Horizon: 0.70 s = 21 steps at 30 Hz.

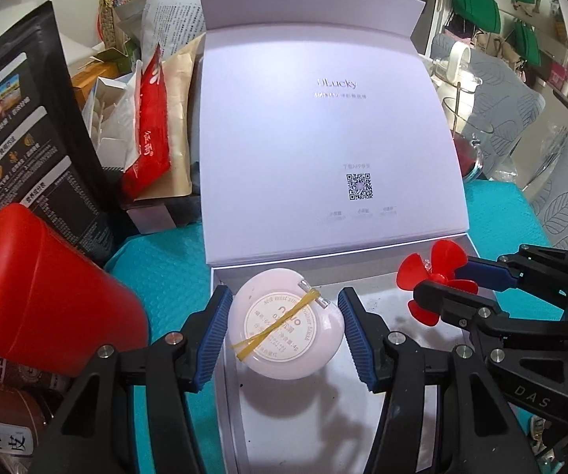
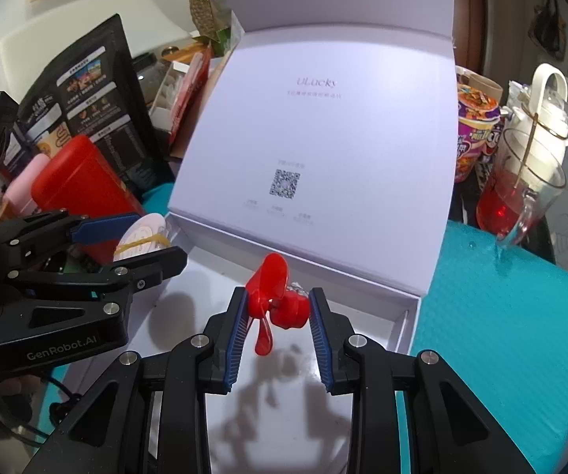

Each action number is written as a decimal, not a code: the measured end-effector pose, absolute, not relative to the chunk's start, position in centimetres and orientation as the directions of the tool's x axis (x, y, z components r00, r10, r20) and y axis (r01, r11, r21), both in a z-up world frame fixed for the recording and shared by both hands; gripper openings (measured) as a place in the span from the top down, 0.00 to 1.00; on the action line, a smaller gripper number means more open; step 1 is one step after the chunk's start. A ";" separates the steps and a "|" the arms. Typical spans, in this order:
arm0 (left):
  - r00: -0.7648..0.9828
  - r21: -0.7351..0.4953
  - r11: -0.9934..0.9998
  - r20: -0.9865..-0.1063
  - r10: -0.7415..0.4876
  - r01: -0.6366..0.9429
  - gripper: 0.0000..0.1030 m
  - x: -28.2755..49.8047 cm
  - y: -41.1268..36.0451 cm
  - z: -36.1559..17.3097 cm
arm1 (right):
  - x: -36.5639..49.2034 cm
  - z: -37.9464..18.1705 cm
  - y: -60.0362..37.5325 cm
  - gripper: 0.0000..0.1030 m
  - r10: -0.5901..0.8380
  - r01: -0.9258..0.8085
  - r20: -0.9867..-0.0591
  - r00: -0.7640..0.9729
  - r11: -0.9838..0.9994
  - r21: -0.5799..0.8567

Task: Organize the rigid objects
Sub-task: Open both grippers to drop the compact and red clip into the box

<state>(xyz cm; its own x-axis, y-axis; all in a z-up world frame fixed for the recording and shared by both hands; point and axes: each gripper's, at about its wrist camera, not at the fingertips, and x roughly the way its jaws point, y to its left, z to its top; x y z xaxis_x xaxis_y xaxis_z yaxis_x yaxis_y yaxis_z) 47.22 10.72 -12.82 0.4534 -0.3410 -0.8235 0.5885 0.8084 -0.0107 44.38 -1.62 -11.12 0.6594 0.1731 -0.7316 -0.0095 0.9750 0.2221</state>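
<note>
A white box [image 1: 232,395] lies open on the teal mat, its lid [image 1: 323,138] standing up behind. My left gripper [image 1: 285,326] is shut on a round pink blush compact [image 1: 284,324] bound with a yellow rubber band, held over the box's left side; it shows in the right wrist view [image 2: 143,235] too. My right gripper [image 2: 278,310] is shut on a small red propeller [image 2: 272,296], held above the box floor [image 2: 284,414]. In the left wrist view the propeller [image 1: 437,280] and right gripper [image 1: 461,280] sit at the box's right edge.
A red container [image 1: 47,296] lies left of the box. Black and red snack bags [image 1: 27,150] and cartons crowd the back left. A glass mug with red liquid [image 2: 512,197], a white jug [image 2: 540,126] and a noodle cup [image 2: 477,130] stand at the right. Teal mat [image 2: 501,335] surrounds the box.
</note>
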 end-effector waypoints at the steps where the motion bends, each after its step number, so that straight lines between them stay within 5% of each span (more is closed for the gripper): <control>1: 0.449 -0.010 0.807 -0.827 -0.339 0.590 0.47 47.3 10.6 -13.0 | 44.5 -11.3 -1.6 0.70 0.173 -0.009 -0.734 0.657 0.975 0.222; 10: 0.415 -0.009 0.827 -0.862 -0.292 0.562 0.45 47.6 10.0 -14.5 | 44.7 -12.2 -1.9 0.60 0.163 0.014 -0.747 0.645 0.974 0.225; 13: 0.424 -0.007 0.838 -0.860 -0.284 0.546 0.25 47.6 10.2 -14.2 | 44.5 -12.2 -2.1 0.59 0.157 0.024 -0.750 0.642 0.974 0.225; 21: 0.461 0.007 0.839 -0.838 -0.292 0.544 0.25 45.9 10.2 -11.6 | 42.3 -10.5 -2.8 0.59 0.143 0.025 -0.734 0.664 0.977 0.213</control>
<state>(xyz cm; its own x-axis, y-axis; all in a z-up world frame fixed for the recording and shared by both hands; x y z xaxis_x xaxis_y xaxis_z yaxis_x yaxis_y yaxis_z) 45.91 10.22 -11.61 0.4614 -0.2919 -0.8378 0.5437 0.8393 0.0070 42.30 -2.76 -10.51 0.6641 0.1427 -0.7339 0.0253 0.9768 0.2128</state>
